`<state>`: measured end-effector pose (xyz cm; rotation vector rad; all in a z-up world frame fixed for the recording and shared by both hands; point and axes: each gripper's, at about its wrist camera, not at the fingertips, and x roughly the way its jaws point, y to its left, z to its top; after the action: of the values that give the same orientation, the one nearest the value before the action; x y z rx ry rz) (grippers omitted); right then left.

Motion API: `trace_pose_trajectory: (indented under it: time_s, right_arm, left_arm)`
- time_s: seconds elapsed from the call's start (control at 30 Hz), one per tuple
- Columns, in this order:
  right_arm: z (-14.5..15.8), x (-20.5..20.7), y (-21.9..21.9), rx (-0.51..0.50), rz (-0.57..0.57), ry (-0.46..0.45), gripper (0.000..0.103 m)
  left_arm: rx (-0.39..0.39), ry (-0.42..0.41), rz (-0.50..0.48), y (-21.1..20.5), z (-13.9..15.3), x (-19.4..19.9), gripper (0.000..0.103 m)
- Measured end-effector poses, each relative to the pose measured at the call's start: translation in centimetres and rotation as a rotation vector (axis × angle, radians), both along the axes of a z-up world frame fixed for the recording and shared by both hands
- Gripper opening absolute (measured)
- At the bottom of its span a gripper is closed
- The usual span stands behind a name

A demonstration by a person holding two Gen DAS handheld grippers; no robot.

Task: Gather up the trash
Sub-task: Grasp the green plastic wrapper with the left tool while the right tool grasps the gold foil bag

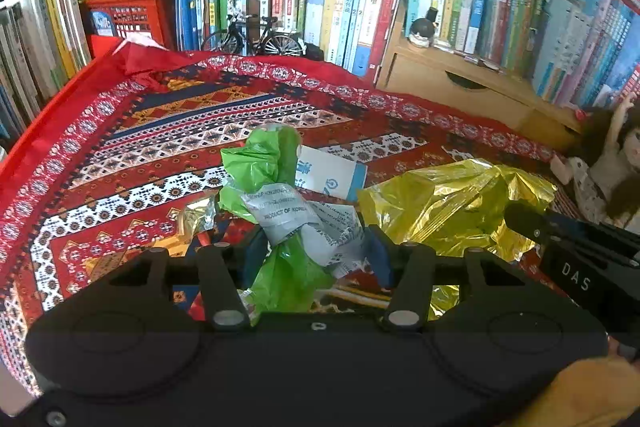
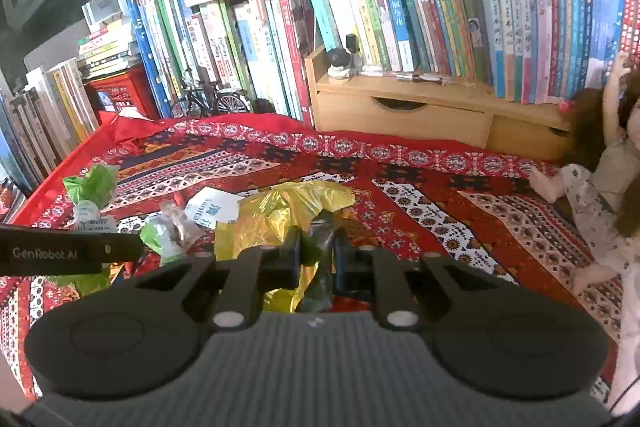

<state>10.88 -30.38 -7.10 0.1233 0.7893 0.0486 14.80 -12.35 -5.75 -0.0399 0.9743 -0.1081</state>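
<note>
My left gripper (image 1: 316, 255) is shut on a crumpled green wrapper (image 1: 264, 163) with a silver printed label, which stands up between the pads above the cloth. In the right wrist view that green wrapper (image 2: 92, 187) shows at the far left. My right gripper (image 2: 318, 251) is shut on a fold of a shiny yellow plastic bag (image 2: 280, 215), and the bag bunches up ahead of the fingers. In the left wrist view the yellow bag (image 1: 448, 203) lies to the right. A white-and-blue paper packet (image 1: 332, 175) and a small clear wrapper (image 1: 196, 215) lie on the cloth.
A red patterned cloth (image 1: 140, 147) covers the surface. Rows of books (image 1: 340, 7) stand behind it, with a wooden riser and drawer (image 2: 400, 115), a model bicycle (image 1: 252, 39) and a red crate (image 1: 128, 15). A doll (image 2: 592, 187) lies at the right edge.
</note>
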Motion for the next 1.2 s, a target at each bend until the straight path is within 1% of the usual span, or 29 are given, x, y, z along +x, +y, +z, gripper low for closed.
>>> trace_pose_trajectory:
  time_s: [0.23, 0.43, 0.8, 1.2]
  right_arm:
    - [1.2, -2.7, 0.6, 0.014, -0.025, -0.025, 0.019]
    - [2.1, -5.2, 1.7, 0.009, -0.038, -0.042, 0.019]
    - [3.5, -10.9, 5.8, -0.018, -0.026, -0.051, 0.018]
    - [4.1, -17.6, 11.3, -0.045, 0.001, -0.049, 0.018]
  left_arm:
    - [0.002, -0.022, -0.023, 0.0, 1.7, -2.8, 0.051]
    - [0.002, -0.039, -0.038, 1.1, 2.9, -5.8, 0.051]
    - [0.002, -0.073, -0.072, 4.8, 4.4, -12.4, 0.051]
    - [-0.033, -0.093, -0.077, 9.7, 4.3, -19.8, 0.051]
